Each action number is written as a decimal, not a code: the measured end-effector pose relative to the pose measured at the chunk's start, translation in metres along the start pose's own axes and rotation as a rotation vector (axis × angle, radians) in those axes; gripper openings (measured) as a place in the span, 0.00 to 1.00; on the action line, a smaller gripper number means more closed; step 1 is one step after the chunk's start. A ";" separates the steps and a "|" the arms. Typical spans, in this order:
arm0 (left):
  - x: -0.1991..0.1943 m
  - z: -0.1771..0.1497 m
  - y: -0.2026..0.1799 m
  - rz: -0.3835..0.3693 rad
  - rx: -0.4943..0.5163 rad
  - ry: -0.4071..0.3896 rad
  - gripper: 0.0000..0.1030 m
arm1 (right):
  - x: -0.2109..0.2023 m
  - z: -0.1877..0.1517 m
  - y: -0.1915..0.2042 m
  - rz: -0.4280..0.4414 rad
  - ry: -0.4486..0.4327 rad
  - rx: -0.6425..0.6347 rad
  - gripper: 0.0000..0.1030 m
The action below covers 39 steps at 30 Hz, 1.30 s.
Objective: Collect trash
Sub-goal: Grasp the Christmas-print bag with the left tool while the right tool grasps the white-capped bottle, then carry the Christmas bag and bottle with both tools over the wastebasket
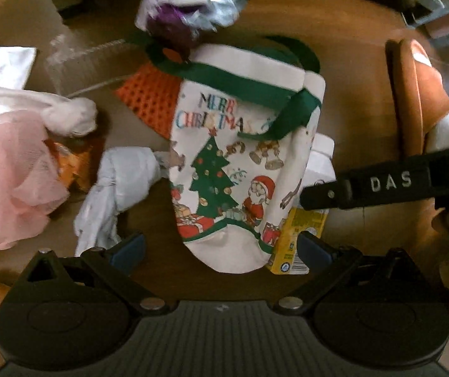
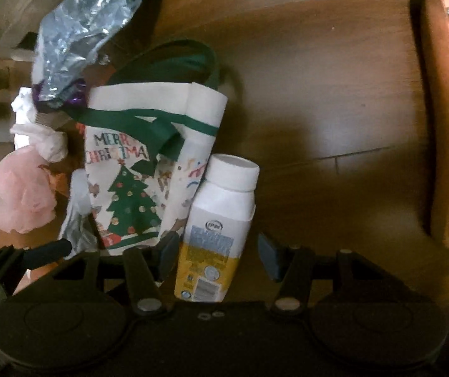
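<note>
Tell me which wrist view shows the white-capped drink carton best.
The right wrist view: the drink carton stands nearly whole, white cap to yellow base, between the open right gripper fingers. The left wrist view shows only its cap edge and yellow base, mostly hidden behind the Christmas bag.

Brown wooden tabletop (image 2: 318,94), warm dim light, orange-brown seat edge (image 2: 441,110) at right, shadowed corners

We see a brown wooden floor (image 2: 318,78), and at its right edge we find an orange-brown slipper (image 2: 444,110) lying flat.
</note>
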<state>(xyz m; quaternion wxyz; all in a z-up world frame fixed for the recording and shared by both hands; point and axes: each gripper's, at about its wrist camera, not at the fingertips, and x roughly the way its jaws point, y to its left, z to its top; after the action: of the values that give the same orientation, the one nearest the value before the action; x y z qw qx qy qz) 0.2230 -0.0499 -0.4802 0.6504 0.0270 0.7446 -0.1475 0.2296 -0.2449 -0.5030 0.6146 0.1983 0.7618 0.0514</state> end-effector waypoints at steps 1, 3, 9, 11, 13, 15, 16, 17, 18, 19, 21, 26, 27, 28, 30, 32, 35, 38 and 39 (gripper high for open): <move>0.003 0.000 0.000 -0.001 -0.001 0.005 1.00 | 0.003 0.001 0.001 -0.001 0.000 -0.002 0.53; 0.010 0.002 0.001 -0.011 -0.010 0.010 1.00 | 0.007 0.002 0.003 -0.009 -0.001 -0.016 0.53; 0.027 0.006 0.001 -0.019 -0.004 0.029 0.99 | 0.017 0.005 0.002 -0.029 -0.007 -0.024 0.53; 0.032 0.007 0.003 -0.014 -0.012 0.030 0.96 | 0.019 0.005 0.000 -0.024 -0.010 -0.024 0.55; 0.036 0.009 0.002 -0.015 -0.012 0.034 0.89 | 0.020 0.004 0.000 -0.027 -0.015 -0.022 0.55; 0.038 0.010 0.001 -0.009 0.001 0.033 0.80 | 0.019 0.003 0.002 -0.040 -0.023 -0.027 0.54; 0.039 0.010 -0.001 -0.013 0.007 0.031 0.70 | 0.020 0.002 0.003 -0.048 -0.026 -0.031 0.53; 0.039 0.011 -0.003 -0.016 0.009 0.028 0.64 | 0.021 0.001 0.006 -0.062 -0.026 -0.032 0.53; 0.039 0.012 -0.006 -0.015 0.010 0.025 0.61 | 0.021 0.001 0.009 -0.076 -0.024 -0.028 0.53; 0.038 0.013 -0.010 -0.014 0.013 0.021 0.53 | 0.022 0.001 0.012 -0.093 -0.021 -0.026 0.52; 0.037 0.013 -0.015 -0.019 0.014 0.018 0.40 | 0.021 -0.002 0.018 -0.115 -0.026 -0.046 0.52; 0.026 0.018 -0.015 -0.038 -0.054 0.042 0.16 | 0.012 -0.006 0.025 -0.141 -0.044 -0.080 0.52; 0.021 0.017 -0.016 -0.038 -0.057 0.042 0.14 | 0.008 -0.006 0.026 -0.142 -0.046 -0.074 0.52; 0.017 0.018 -0.016 -0.037 -0.056 0.037 0.13 | 0.003 -0.007 0.027 -0.139 -0.048 -0.065 0.51; 0.010 0.018 -0.016 -0.035 -0.061 0.035 0.12 | -0.007 -0.009 0.033 -0.143 -0.063 -0.075 0.51; -0.002 0.019 -0.016 -0.025 -0.080 0.032 0.11 | -0.020 -0.014 0.039 -0.151 -0.075 -0.085 0.50; -0.024 0.014 -0.019 -0.021 -0.103 0.019 0.10 | -0.044 -0.021 0.050 -0.144 -0.107 -0.089 0.50; -0.048 0.010 -0.025 0.008 -0.104 0.000 0.10 | -0.074 -0.028 0.056 -0.138 -0.149 -0.103 0.50; -0.057 0.007 -0.026 0.015 -0.106 -0.008 0.10 | -0.085 -0.031 0.060 -0.136 -0.166 -0.111 0.50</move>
<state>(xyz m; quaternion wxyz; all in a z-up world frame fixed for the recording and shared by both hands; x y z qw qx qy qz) 0.2327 -0.0679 -0.4205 0.6551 -0.0027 0.7485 -0.1029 0.2281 -0.2162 -0.3979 0.6877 0.1155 0.7159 0.0352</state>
